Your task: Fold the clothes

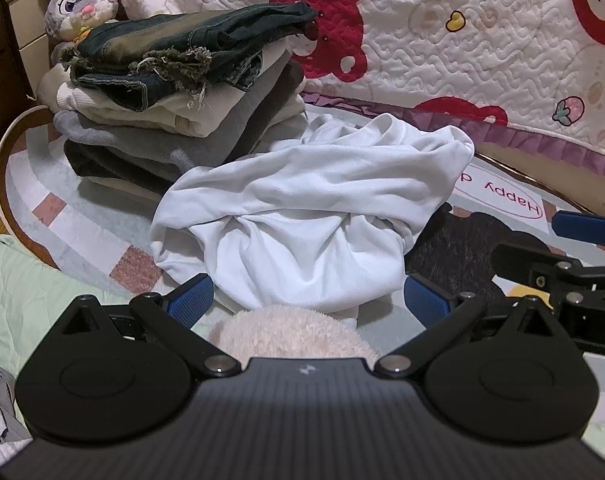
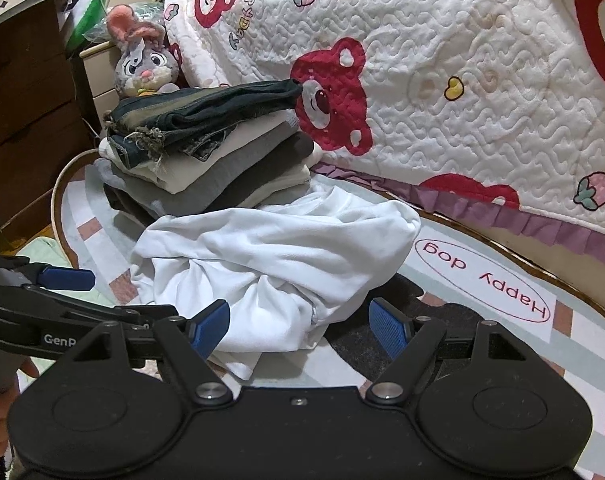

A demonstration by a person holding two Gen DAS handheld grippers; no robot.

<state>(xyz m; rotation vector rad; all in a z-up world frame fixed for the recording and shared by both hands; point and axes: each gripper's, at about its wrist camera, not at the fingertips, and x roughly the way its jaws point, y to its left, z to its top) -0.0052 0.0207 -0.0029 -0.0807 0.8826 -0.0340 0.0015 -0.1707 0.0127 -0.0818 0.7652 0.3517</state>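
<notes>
Rug (image 1: 58,216) carries a crumpled white garment (image 1: 302,216) just ahead of both hand-held grippers, left (image 1: 306,300) and right (image 2: 298,328), jaws apart; folded stack (image 2: 206,152) beyond.

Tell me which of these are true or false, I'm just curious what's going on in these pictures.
1. The white garment is neatly folded. False: it lies crumpled on the mat.
2. Jeans top the folded pile. True.
3. The left gripper is clamped on cloth. False: its jaws stand open.
4. The right gripper is open. True.
5. A stuffed rabbit sits behind the pile. True.
</notes>
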